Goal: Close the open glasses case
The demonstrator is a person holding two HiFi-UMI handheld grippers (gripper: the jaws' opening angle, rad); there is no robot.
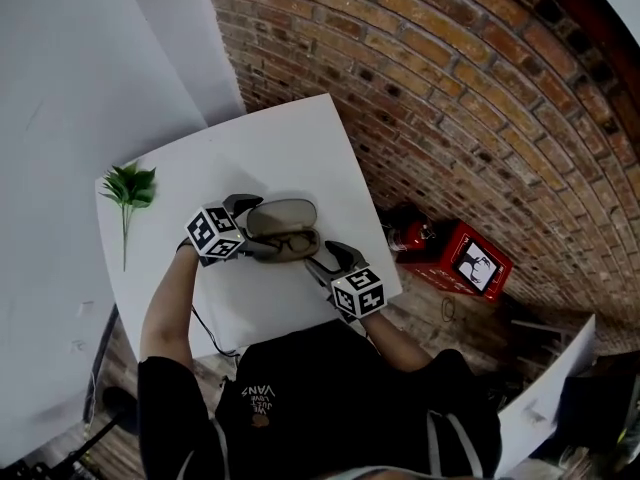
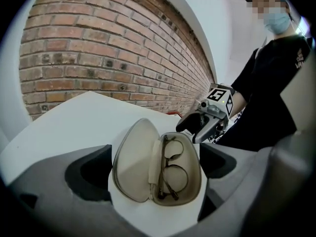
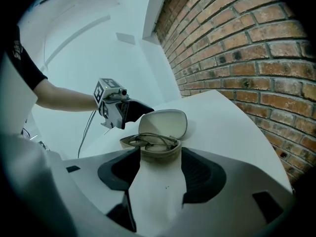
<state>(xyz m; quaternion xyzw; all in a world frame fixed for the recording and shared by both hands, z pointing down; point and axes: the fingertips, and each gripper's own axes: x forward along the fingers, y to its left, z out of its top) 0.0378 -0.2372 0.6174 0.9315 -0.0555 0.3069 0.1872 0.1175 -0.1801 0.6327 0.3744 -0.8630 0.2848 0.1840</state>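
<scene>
A beige glasses case lies open on the white table, its lid folded back toward the far side. Dark-framed glasses rest in the base. My left gripper stands open at the case's left end, and in the left gripper view the whole case sits between its wide-apart jaws. My right gripper is open at the case's right end. In the right gripper view the near end of the base lies between the jaw tips, with the raised lid behind it.
A green plant sprig lies at the table's left side. A brick wall runs along the right. A red box sits on the floor below the table's right edge. The near table edge is close to the person's body.
</scene>
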